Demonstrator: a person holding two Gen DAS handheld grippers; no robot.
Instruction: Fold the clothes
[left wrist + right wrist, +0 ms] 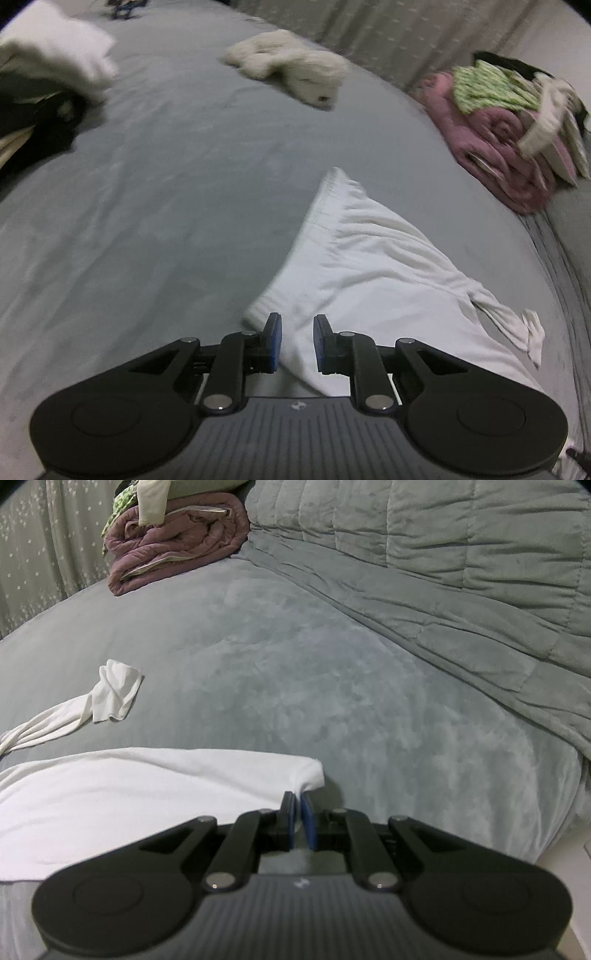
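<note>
A white garment (369,266) lies spread on the grey bed cover (147,206), its long sleeve (110,694) trailing off to one side. In the left wrist view my left gripper (297,325) stands open at the garment's near corner, with white cloth showing in the gap between its blue pads (275,341). In the right wrist view my right gripper (298,805) is shut on another corner of the white garment (147,790), and the cloth bunches right at its fingertips.
A rolled mauve quilt (506,147) with green-patterned and beige clothes on top sits at the bed's far side by a starred curtain (40,554). A cream plush toy (291,70) lies further up the bed. White and dark clothes (48,74) are piled on the left. A quilted grey duvet (461,561) lies at right.
</note>
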